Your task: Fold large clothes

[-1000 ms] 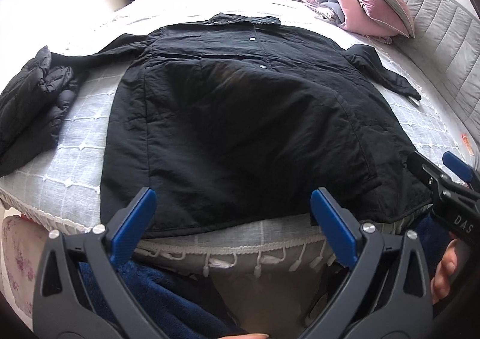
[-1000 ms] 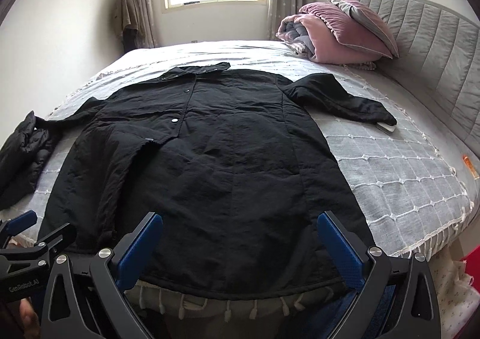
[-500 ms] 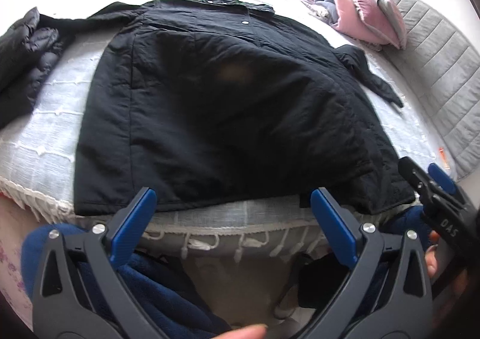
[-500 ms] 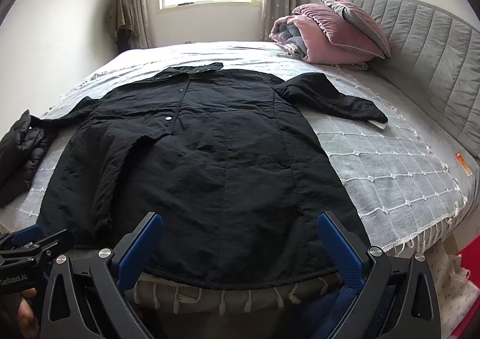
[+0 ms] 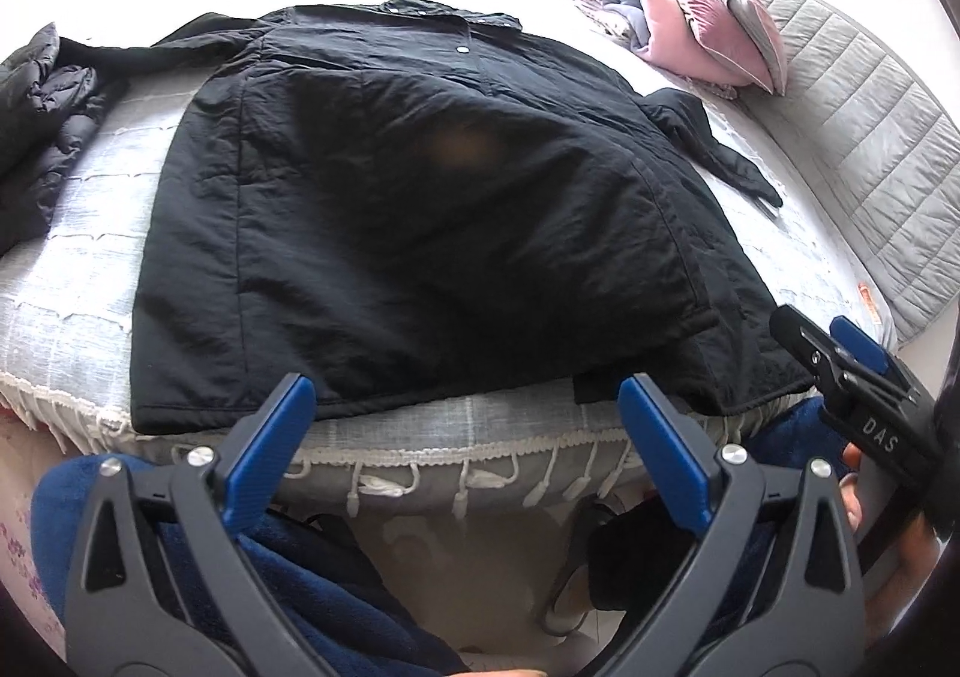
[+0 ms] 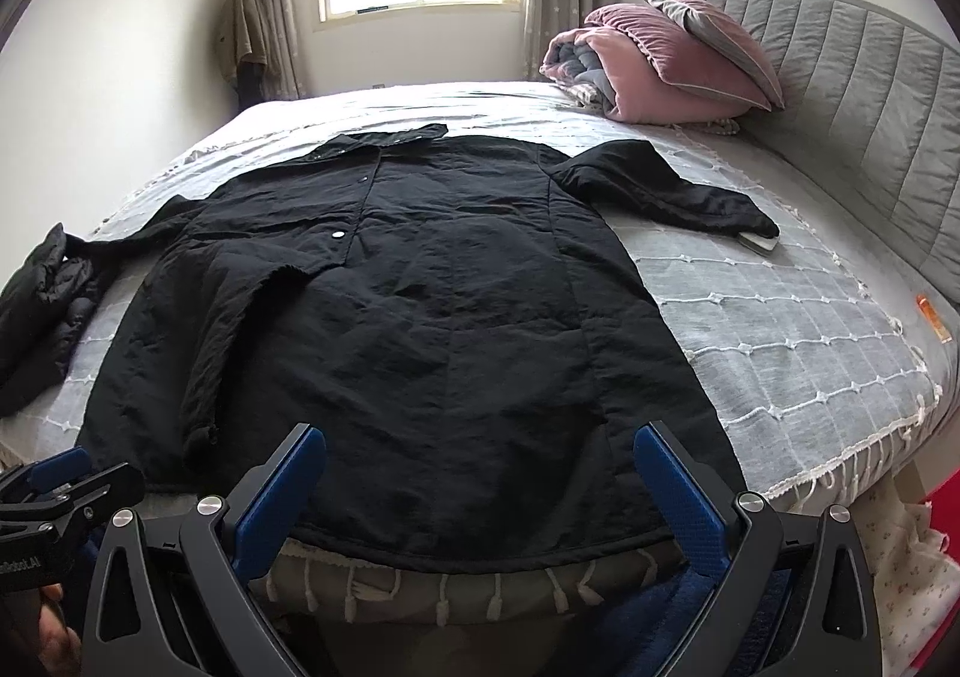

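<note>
- Two grippers, one per hand, both held at the foot of the bed, short of the hem; neither touches cloth.
- Left gripper (image 5: 459, 419): black frame, blue pads, jaws spread wide, nothing between them.
- Right gripper (image 6: 480, 467): same make, jaws likewise spread and holding nothing.
- Long black quilted coat (image 6: 390, 317): laid flat, front up, collar toward the window, hem along the near edge of the bed. One sleeve runs out toward the headboard, the other toward the opposite side. Front flap near the hem lies slightly turned over.
- Handling, by judgement: soft, padded, bulky rather than heavy; shell looks smooth and may slide in a thin pinch. Best hold is likely the two hem corners, or a sleeve cuff, taking all layers.
- Grey-white checked bedspread with tasselled fringe (image 6: 780, 329): bears the coat.
- Crumpled black puffer jacket (image 6: 42, 311): beside the far sleeve, at the bed's edge.
- Pink folded quilt and cushions (image 6: 672, 71): stacked by the headboard, well apart from the coat.
- Grey padded headboard (image 6: 870, 95).
</note>
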Demonstrator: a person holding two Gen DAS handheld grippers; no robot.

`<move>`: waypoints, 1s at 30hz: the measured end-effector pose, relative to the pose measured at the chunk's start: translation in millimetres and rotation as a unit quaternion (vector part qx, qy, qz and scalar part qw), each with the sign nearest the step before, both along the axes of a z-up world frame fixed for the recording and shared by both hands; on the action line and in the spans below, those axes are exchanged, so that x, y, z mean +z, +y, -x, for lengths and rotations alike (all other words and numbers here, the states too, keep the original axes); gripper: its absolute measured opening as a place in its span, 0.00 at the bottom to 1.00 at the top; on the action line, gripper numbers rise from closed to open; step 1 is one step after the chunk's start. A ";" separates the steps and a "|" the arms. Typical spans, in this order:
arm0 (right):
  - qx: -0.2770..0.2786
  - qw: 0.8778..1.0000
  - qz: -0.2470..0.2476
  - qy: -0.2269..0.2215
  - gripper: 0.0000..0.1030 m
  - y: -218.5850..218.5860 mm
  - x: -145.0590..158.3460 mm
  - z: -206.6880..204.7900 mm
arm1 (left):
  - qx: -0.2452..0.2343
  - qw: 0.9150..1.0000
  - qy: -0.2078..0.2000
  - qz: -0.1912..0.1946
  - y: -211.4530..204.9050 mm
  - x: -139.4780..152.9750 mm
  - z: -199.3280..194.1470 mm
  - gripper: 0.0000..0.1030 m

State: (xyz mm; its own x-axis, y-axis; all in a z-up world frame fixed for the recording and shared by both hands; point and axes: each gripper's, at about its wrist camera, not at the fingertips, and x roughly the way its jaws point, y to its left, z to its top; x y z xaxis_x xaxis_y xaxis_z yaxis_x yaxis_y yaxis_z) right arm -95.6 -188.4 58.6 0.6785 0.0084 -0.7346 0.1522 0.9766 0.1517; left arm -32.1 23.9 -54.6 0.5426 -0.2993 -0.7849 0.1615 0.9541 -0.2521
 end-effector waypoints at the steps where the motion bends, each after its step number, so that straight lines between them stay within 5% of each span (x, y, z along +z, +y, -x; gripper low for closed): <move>1: 0.000 1.000 0.001 0.000 1.00 0.1 -0.7 -0.1 | 0.001 1.000 0.000 -0.001 0.1 0.1 -0.2 0.98; 7: -0.003 1.000 -0.004 0.005 1.00 -2.6 -5.4 -3.6 | -0.001 0.999 0.019 0.032 5.4 -3.0 -7.7 0.98; 30: -0.009 0.999 -0.004 0.043 1.00 -30.8 -23.9 -41.2 | 0.059 0.998 -0.004 -0.033 31.6 -2.5 -42.0 0.91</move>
State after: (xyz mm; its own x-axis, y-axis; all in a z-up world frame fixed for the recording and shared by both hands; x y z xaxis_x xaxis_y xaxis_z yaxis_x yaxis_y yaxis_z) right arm -54.4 -219.2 34.7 0.6136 0.0015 -0.7896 0.1834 0.9724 0.1443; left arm 9.9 55.5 -57.1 0.5773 -0.1804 -0.7964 0.0481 0.9811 -0.1874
